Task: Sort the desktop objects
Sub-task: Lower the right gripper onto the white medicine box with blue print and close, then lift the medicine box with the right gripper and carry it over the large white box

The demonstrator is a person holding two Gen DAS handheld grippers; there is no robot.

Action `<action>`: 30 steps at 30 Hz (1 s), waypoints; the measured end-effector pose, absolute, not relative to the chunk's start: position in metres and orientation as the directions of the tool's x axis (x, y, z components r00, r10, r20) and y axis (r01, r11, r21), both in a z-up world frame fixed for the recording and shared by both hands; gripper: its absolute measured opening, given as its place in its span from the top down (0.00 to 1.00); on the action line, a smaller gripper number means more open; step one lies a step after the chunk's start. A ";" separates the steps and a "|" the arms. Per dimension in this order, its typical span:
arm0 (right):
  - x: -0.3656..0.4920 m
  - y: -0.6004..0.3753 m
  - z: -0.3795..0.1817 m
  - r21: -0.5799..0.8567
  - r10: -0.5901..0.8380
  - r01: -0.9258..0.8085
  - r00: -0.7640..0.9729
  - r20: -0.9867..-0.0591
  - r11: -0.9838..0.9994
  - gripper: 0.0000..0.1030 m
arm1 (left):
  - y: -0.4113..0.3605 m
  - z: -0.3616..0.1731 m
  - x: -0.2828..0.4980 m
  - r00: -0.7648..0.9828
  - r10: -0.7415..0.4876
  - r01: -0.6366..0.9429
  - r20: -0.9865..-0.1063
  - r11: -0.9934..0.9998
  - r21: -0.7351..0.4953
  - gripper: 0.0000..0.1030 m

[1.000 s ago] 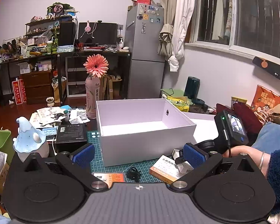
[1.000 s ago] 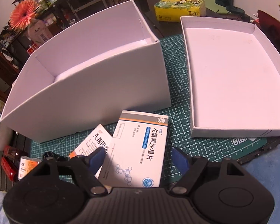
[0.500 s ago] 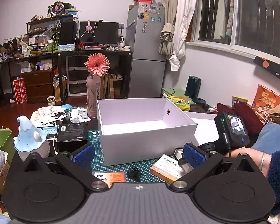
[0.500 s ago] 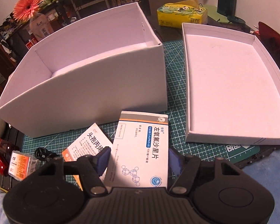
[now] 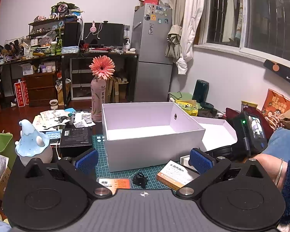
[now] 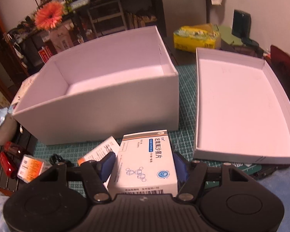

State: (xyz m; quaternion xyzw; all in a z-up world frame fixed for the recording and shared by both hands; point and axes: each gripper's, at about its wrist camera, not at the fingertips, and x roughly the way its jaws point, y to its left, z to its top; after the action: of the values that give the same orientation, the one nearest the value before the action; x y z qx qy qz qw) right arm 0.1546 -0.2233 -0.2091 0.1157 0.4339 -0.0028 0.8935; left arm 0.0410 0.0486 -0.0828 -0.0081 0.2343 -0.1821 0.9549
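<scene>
My right gripper [image 6: 144,165] is shut on a white medicine box [image 6: 145,160] with blue print and holds it lifted in front of the open white box [image 6: 98,104]. An orange-and-white medicine box [image 6: 100,150] lies on the green mat under it and also shows in the left wrist view [image 5: 174,175]. My left gripper [image 5: 143,159] is open and empty, low over the mat in front of the white box [image 5: 150,147]. A small orange box [image 5: 114,183] and a black clip [image 5: 139,178] lie between its fingers.
The box lid [image 6: 239,112] lies open side up right of the white box. A blue gnome figure [image 5: 31,143], a black carton [image 5: 75,137] and a flower bottle [image 5: 98,100] stand to the left. A yellow tissue pack [image 6: 195,36] sits behind.
My right gripper has shut on the white medicine box and raised it off the mat toward the white box. The left gripper has stayed still.
</scene>
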 end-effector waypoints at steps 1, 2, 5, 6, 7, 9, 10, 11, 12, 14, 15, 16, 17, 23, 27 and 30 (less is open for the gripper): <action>0.154 -0.223 -0.207 0.216 0.107 0.096 0.637 -0.764 0.972 0.38 | 0.049 -0.083 0.041 0.824 -0.351 0.343 -0.444 0.934 -0.101 0.01; 0.153 -0.223 -0.205 0.226 0.119 0.085 0.648 -0.752 0.970 0.38 | 0.049 -0.083 0.041 0.824 -0.352 0.344 -0.444 0.934 -0.102 0.01; 0.152 -0.214 -0.202 0.234 0.161 0.023 0.659 -0.735 0.972 0.38 | 0.049 -0.083 0.042 0.824 -0.352 0.344 -0.444 0.933 -0.101 0.01; 0.152 -0.210 -0.203 0.225 0.170 0.000 0.659 -0.733 0.974 0.38 | 0.049 -0.083 0.042 0.824 -0.352 0.344 -0.444 0.933 -0.101 0.01; 0.152 -0.205 -0.204 0.209 0.175 -0.026 0.656 -0.734 0.977 0.38 | 0.049 -0.084 0.042 0.824 -0.352 0.345 -0.444 0.933 -0.100 0.01; 0.152 -0.196 -0.206 0.171 0.180 -0.077 0.653 -0.736 0.982 0.38 | 0.049 -0.083 0.041 0.824 -0.352 0.345 -0.443 0.933 -0.100 0.01; 0.152 -0.192 -0.207 0.156 0.185 -0.103 0.650 -0.737 0.982 0.38 | 0.049 -0.083 0.041 0.825 -0.352 0.344 -0.443 0.933 -0.100 0.01; 0.152 -0.188 -0.208 0.148 0.194 -0.126 0.645 -0.739 0.981 0.38 | 0.050 -0.083 0.041 0.825 -0.352 0.344 -0.443 0.934 -0.101 0.01; 0.151 -0.185 -0.209 0.146 0.204 -0.143 0.640 -0.741 0.979 0.38 | 0.050 -0.083 0.041 0.825 -0.352 0.344 -0.443 0.934 -0.101 0.01; 0.151 -0.182 -0.212 0.135 0.210 -0.167 0.623 -0.753 0.977 0.38 | 0.050 -0.083 0.041 0.825 -0.352 0.344 -0.443 0.934 -0.102 0.01; 0.152 -0.180 -0.215 0.128 0.210 -0.176 0.613 -0.761 0.976 0.38 | 0.050 -0.083 0.041 0.825 -0.352 0.344 -0.442 0.934 -0.102 0.01; 0.152 -0.179 -0.217 0.119 0.206 -0.181 0.602 -0.771 0.976 0.38 | 0.050 -0.083 0.042 0.825 -0.352 0.344 -0.443 0.934 -0.102 0.01; 0.154 -0.180 -0.220 0.111 0.197 -0.179 0.590 -0.783 0.978 0.38 | 0.050 -0.082 0.042 0.825 -0.352 0.344 -0.443 0.933 -0.103 0.01; 0.155 -0.179 -0.231 0.099 0.183 -0.182 0.538 -0.823 0.978 0.39 | 0.051 -0.083 0.043 0.823 -0.353 0.343 -0.445 0.933 -0.106 0.01; 0.154 -0.175 -0.233 0.072 0.168 -0.197 0.530 -0.831 0.978 0.39 | 0.051 -0.082 0.042 0.824 -0.354 0.343 -0.443 0.933 -0.108 0.01; 0.153 -0.175 -0.232 0.068 0.162 -0.194 0.529 -0.833 0.979 0.39 | 0.051 -0.082 0.042 0.824 -0.354 0.343 -0.442 0.933 -0.107 0.01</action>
State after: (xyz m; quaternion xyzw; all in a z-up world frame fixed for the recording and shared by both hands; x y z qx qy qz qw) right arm 0.1526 -0.1753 -0.2318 -0.0165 0.4747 0.1017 0.8741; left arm 0.0420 0.0510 -0.0823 -0.0112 0.2336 -0.1825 0.9550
